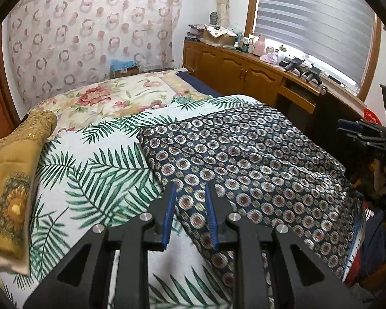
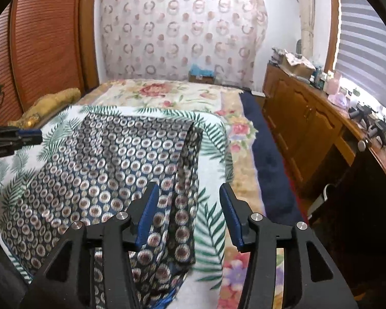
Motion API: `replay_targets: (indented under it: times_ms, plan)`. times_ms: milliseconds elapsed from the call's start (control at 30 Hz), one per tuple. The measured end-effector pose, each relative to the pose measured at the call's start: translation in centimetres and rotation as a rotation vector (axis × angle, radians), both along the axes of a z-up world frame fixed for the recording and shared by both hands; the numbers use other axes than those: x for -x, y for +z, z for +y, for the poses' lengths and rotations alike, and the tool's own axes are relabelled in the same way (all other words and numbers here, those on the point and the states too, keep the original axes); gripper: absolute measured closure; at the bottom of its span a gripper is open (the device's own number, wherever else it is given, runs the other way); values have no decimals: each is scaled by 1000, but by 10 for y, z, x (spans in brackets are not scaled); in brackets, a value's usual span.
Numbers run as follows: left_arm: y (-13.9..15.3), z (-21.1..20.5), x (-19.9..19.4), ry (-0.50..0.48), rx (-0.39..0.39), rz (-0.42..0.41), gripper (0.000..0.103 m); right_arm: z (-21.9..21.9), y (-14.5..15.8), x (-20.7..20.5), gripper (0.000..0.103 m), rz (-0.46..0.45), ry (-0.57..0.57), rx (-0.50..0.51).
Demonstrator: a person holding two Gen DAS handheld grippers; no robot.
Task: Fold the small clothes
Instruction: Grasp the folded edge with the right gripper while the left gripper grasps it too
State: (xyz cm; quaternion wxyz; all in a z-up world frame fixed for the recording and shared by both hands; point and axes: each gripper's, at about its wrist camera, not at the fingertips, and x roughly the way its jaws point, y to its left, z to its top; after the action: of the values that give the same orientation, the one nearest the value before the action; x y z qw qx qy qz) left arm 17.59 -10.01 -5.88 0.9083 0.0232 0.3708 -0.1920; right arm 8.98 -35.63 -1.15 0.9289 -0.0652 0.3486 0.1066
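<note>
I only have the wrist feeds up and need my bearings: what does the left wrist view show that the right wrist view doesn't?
Only the left wrist view shows the left gripper, open, its fingertips over the near edge of the navy patterned garment, plus a mustard-yellow cloth close up.

Only the right wrist view shows the right gripper, open above the garment's draped right edge, and the slatted wardrobe door.

Both show the garment on the palm-leaf sheet, the wooden cabinet and the window blind.
</note>
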Motion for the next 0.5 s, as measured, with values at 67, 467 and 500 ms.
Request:
replay_targets:
  times_ms: [67,467,500]
  plan:
    - [-3,1,-12,-3,4,16,83,-1,-1,-13,53,5,11,2]
    - [-26,2,-76,17,-38,90,72,23,-43,-133,53,117,104,-45]
    - [-27,2,-79,19,-40,93,72,25,-46,-142,53,125,108,-45]
